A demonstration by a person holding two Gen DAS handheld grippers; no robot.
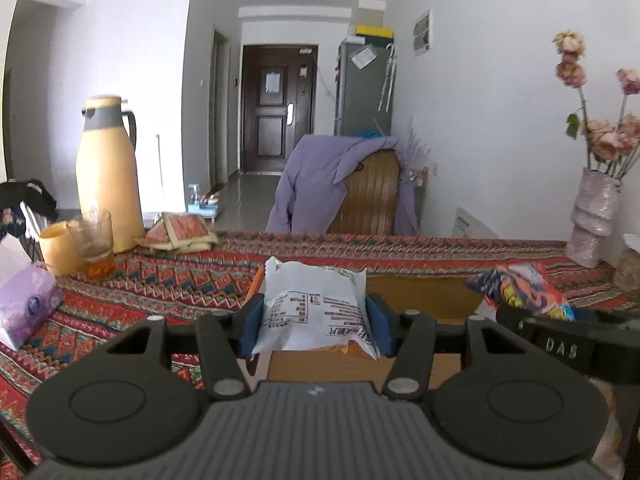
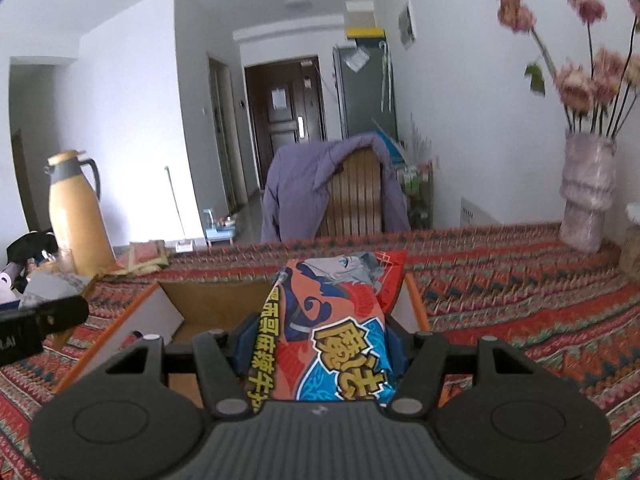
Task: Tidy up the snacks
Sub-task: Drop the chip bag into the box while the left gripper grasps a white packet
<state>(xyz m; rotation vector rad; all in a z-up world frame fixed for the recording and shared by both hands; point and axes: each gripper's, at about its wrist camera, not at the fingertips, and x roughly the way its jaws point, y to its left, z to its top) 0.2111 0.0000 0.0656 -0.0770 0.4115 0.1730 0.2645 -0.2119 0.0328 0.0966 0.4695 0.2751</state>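
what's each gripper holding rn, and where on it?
Left gripper: white snack packet, pinched across its sides. Right gripper: red-and-blue snack packet, pinched across its sides.

A yellow thermos (image 1: pixel 107 172) and two cups (image 1: pixel 76 244) stand near the table's (image 1: pixel 200 280) left edge; a flower vase (image 1: pixel 594 216) stands at its far right corner

surface (image 1: pixel 208 280): patterned red cloth | on it: cardboard box (image 2: pixel 208 308), yellow thermos (image 1: pixel 108 176), glass (image 1: pixel 93 236), tissue pack (image 1: pixel 24 304), vase (image 1: pixel 596 216)
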